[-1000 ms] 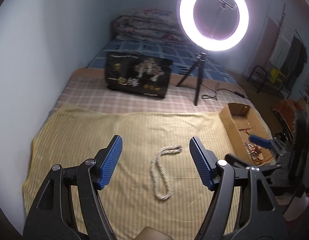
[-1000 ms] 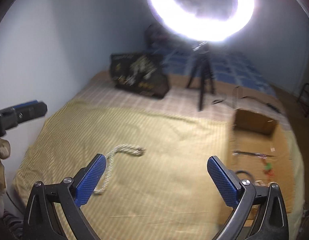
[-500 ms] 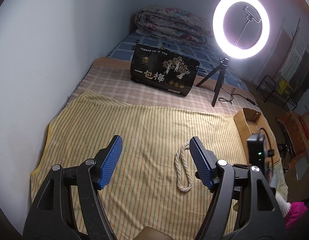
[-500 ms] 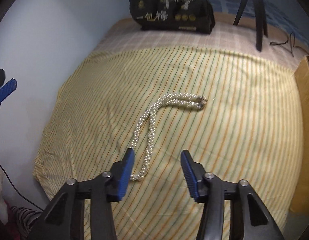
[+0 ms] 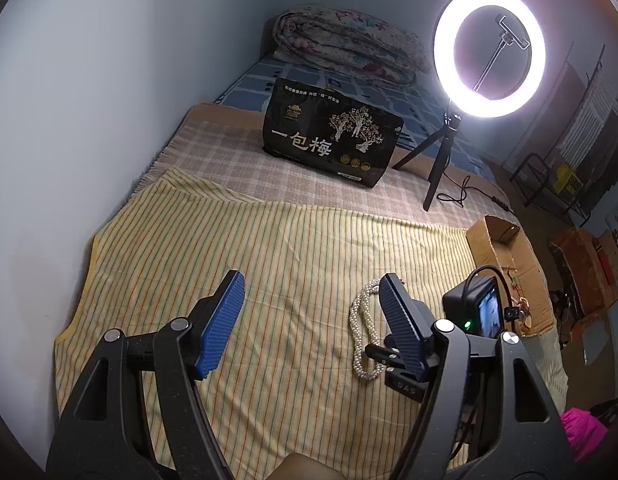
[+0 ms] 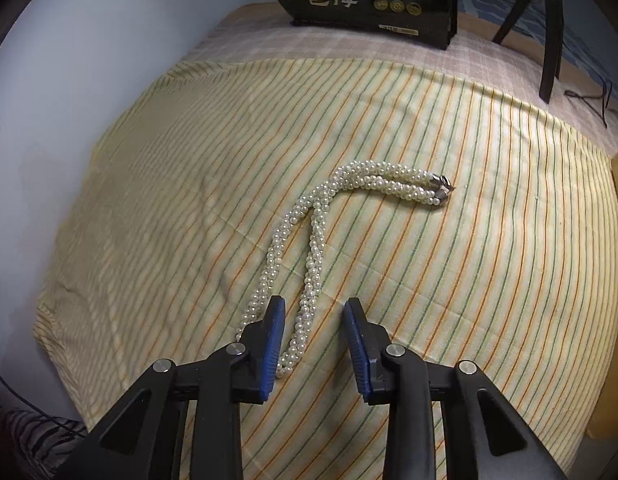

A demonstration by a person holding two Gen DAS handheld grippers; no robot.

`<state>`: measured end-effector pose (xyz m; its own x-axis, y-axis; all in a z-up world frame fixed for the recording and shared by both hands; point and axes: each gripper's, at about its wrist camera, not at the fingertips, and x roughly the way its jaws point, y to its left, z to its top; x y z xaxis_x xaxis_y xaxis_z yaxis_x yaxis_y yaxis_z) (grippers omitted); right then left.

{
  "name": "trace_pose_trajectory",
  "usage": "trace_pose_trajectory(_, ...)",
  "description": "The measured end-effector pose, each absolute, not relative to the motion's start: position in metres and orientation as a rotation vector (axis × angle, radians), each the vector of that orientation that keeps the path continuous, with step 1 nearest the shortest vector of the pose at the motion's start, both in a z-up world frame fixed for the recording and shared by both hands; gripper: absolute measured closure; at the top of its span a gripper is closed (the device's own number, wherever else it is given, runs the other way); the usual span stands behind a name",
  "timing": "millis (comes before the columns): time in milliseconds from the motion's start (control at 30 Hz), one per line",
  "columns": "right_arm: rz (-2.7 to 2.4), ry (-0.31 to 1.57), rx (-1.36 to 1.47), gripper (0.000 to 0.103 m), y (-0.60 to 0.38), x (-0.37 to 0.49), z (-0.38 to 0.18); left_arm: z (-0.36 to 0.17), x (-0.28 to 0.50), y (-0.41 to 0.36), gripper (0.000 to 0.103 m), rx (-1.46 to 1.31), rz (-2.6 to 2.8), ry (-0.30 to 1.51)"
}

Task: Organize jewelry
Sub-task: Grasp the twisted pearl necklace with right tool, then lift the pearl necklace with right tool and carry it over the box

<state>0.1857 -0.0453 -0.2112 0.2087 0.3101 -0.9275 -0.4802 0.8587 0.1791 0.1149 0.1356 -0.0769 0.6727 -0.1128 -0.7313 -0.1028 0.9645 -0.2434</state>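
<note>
A twisted white pearl necklace (image 6: 315,236) lies folded on the yellow striped cloth (image 6: 149,200), clasp end at the far right. My right gripper (image 6: 314,316) is low over its near end, jaws partly open, with one strand between the pads and the left pad (image 6: 273,332) on the other strand. My left gripper (image 5: 309,300) is open and empty above the cloth; the necklace (image 5: 363,332) shows beside its right finger, with the right tool just behind. A cardboard box (image 5: 509,264) holding small jewelry sits at the cloth's right edge.
A black printed bag (image 5: 333,140) stands at the back of the bed. A lit ring light on a tripod (image 5: 489,48) stands to its right, with a cable trailing. A folded quilt (image 5: 349,52) lies by the far wall. The wall runs along the left.
My right gripper has dropped down to the near end of the necklace and narrowed its jaws around a strand. My left gripper has drifted left and pulled back, still open.
</note>
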Motion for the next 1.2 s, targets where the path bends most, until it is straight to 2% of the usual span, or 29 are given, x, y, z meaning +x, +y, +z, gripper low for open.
trace_pose_trajectory(167,0.557,1.168,-0.316,0.084,-0.034,0.173,-0.214,-0.079,0.118,0.133,0.031,-0.270,-0.016,0.847)
trace_pose_trajectory(233,0.571,1.153,-0.341,0.095,-0.032,0.170,-0.213,-0.080,0.119,0.131,0.031,-0.267,-0.020,0.853)
trace_pose_trajectory(267,0.569,1.153,-0.338,0.096,-0.033,0.169,-0.212,-0.081,0.120,0.130,0.031,-0.268,-0.018,0.856)
trace_pose_trajectory(633,0.577,1.094,-0.128,0.098,-0.077,0.181,-0.164,-0.084,0.124,0.130,0.031,-0.299,-0.014,0.862)
trace_pose_trajectory(1200,0.515,0.862,0.010,0.098,-0.143,0.184,-0.074,-0.081,0.135,0.093,0.031,-0.297,-0.066,0.868)
